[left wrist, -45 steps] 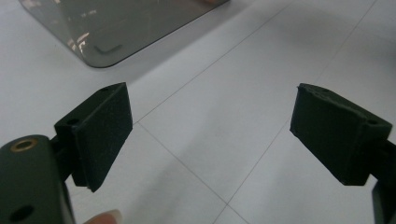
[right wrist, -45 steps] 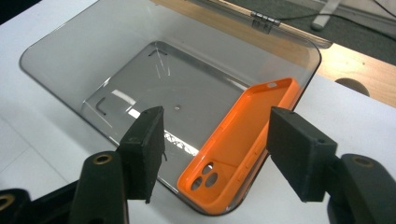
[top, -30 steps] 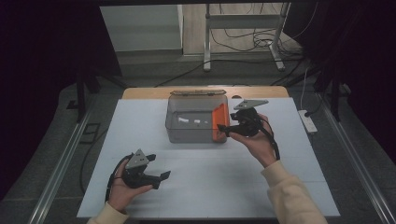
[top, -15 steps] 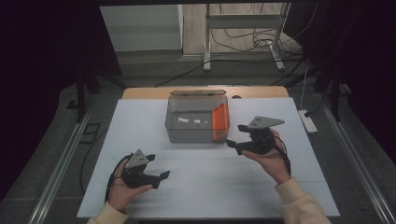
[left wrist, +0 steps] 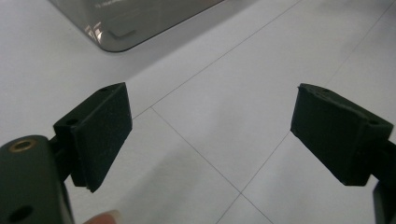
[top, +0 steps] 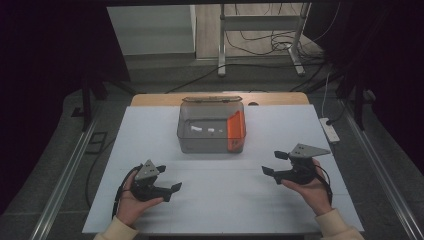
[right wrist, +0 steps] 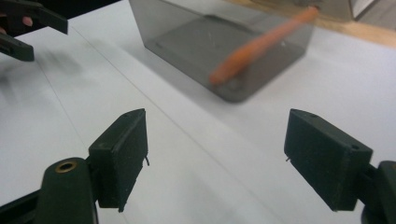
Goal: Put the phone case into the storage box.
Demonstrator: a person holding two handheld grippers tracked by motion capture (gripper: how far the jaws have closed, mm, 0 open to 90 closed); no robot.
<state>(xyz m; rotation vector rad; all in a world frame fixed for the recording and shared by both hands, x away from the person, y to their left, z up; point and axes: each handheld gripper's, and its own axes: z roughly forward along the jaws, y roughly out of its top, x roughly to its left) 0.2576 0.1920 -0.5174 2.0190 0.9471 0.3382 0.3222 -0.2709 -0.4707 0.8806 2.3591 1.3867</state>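
Observation:
A grey see-through box (top: 207,137) stands at the middle back of the white table (top: 225,205), with an orange flap (top: 236,131) at its right end and small white bits inside. My left gripper (top: 171,177) rests low at the near left, open, with bare table between its pads (left wrist: 100,133). My right gripper (top: 270,163) is at the near right, apart from the box, and points left. Its jaws have just been opening and hold nothing. In the right gripper view the box (right wrist: 187,42) and orange flap (right wrist: 261,42) lie ahead, beyond the open right gripper (right wrist: 215,154).
A wooden edge (top: 270,98) runs behind the white table. A white power strip (top: 330,130) lies off the right side. Metal rails flank the table, and a stand with cables is on the floor behind. A corner of the box (left wrist: 126,23) shows in the left gripper view.
My right gripper has come away from the box's orange end, moving right, toward the near edge and lower. The left gripper has stayed put.

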